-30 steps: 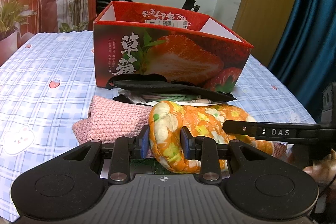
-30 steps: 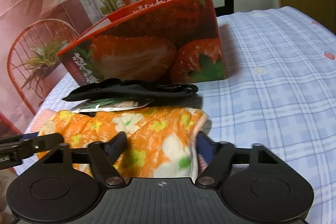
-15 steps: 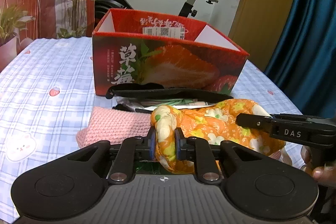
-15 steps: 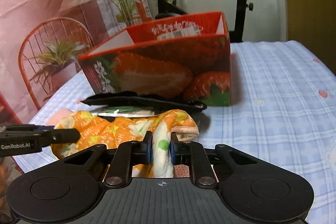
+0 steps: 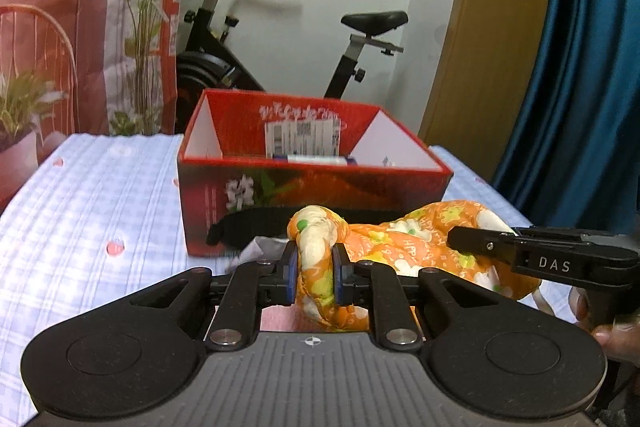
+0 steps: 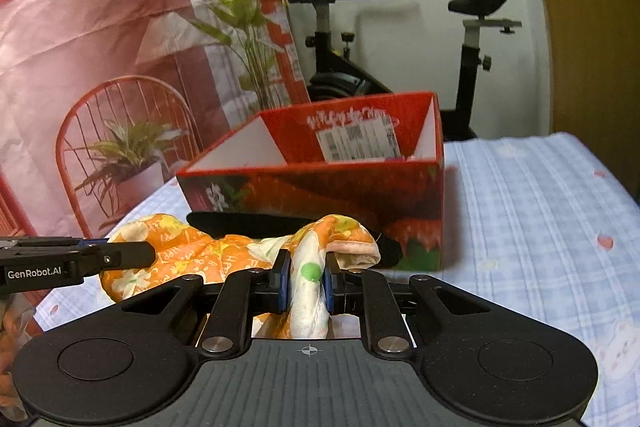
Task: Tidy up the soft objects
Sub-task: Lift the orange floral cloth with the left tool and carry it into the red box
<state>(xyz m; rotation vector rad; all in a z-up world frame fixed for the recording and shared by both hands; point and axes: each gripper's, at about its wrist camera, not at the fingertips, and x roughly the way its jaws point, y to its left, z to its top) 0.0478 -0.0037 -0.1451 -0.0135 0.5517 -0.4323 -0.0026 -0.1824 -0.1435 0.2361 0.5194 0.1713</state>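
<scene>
An orange floral padded cloth (image 5: 404, 247) hangs stretched between my two grippers, lifted above the table. My left gripper (image 5: 314, 273) is shut on its left end. My right gripper (image 6: 305, 279) is shut on its right end (image 6: 308, 291). The right gripper also shows at the right of the left wrist view (image 5: 472, 241). The left gripper shows at the left of the right wrist view (image 6: 132, 255). An open red strawberry box (image 5: 312, 203) stands just behind the cloth; it also shows in the right wrist view (image 6: 332, 187). A black soft item (image 6: 256, 223) lies in front of the box.
The table has a blue checked cloth (image 5: 100, 211). A pink knitted item (image 5: 276, 319) lies under the left gripper. An exercise bike (image 5: 248, 39), potted plants (image 6: 128, 155) and a red wire chair (image 6: 100, 131) stand beyond the table. A blue curtain (image 5: 580, 107) hangs at the right.
Both grippers have closed on the orange cloth and lifted it off the table. The view now looks down into the box from higher up.
</scene>
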